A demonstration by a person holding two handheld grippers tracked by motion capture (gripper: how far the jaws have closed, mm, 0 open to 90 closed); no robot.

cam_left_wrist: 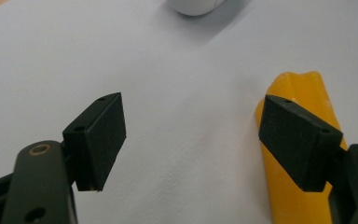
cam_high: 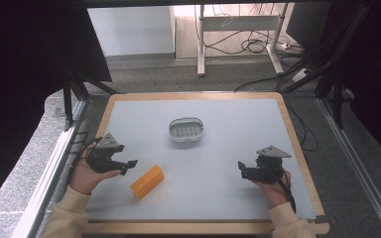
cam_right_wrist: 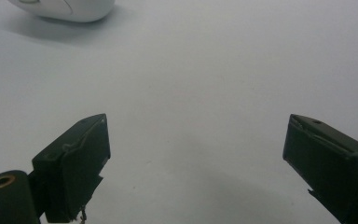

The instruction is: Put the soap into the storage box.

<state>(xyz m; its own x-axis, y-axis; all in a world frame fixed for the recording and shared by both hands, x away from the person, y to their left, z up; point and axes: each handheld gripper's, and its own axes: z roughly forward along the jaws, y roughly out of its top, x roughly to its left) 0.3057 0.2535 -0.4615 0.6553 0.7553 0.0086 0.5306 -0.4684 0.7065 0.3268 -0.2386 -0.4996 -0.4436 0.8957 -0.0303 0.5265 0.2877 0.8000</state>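
The orange block lies flat on the grey mat, toward the person's side of it and left of centre, turned at a slant. Taking that block as the landmark: the left gripper sits just to its left, held in the person's left hand, with its tips close to the block's near-left end but not gripping it. In the left gripper view the jaws stand wide apart with bare mat between them, and the block runs along behind the right-hand jaw (partly covered by that pad, so whether pad and block touch cannot be told). Nothing is held.

The white soap dish with its slotted grey insert stands beyond the block, farther up the mat and a little to the right, well apart from it. Its rounded white edge shows at the top of the left gripper view.

The right gripper is well to the right of the block, across the mat, held in the right hand near the mat's right edge. Its jaws are spread wide over bare mat and hold nothing; the soap dish's rim shows at the top left of the right gripper view.
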